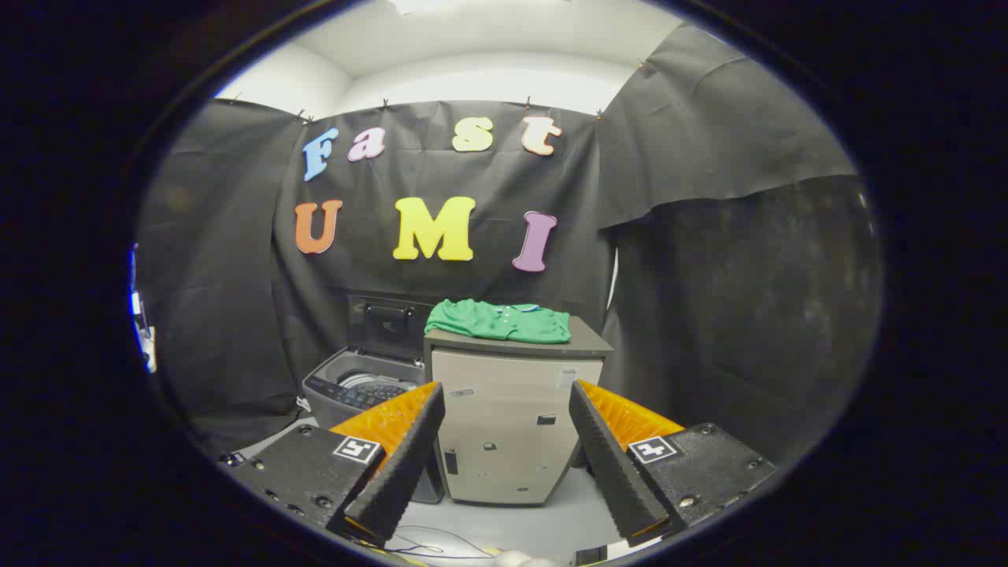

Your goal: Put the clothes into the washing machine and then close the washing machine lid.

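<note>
Starting at ten o'clock of the fingers: washing machine with lid raised, drum open. Then cabinet straight ahead at twelve, folded green clothes on its top. Gripper well short, fingers spread wide, holding nothing. Probably light, soft, floppy; best pinched at a bunched fold mid-pile.

Washing machine: its right side is disappearing behind the beige cabinet; its lower front is being covered by a finger of the gripper, whose fingers are standing wide apart, gripping nothing.
Drum interior: too dim to tell contents.
Green garment: its far edge is lying out of sight at the cabinet top's back edge.
Cabinet labels: too small to read.
Floor cables: being cut off below the fingers.
</note>
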`<state>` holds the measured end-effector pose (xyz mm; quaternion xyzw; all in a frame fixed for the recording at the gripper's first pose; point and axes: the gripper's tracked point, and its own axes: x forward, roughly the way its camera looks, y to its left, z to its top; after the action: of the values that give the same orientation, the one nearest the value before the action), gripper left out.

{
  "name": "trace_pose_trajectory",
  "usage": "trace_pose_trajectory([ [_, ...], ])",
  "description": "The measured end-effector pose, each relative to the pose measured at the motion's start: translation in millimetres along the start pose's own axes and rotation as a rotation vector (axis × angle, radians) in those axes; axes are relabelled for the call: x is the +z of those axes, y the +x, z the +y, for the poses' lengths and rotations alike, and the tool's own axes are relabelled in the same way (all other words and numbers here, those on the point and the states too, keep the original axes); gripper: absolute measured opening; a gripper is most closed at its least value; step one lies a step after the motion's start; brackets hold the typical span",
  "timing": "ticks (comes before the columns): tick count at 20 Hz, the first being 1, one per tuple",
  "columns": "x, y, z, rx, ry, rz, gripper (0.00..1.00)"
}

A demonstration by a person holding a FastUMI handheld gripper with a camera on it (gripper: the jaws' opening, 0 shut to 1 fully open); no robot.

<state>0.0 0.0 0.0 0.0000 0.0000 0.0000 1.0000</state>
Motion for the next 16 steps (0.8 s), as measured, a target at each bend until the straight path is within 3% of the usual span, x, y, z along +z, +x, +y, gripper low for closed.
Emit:
trace_pose_trajectory([
  [16,12.6,10.4,22.9,-0.042,0.011,0.019,1.0],
])
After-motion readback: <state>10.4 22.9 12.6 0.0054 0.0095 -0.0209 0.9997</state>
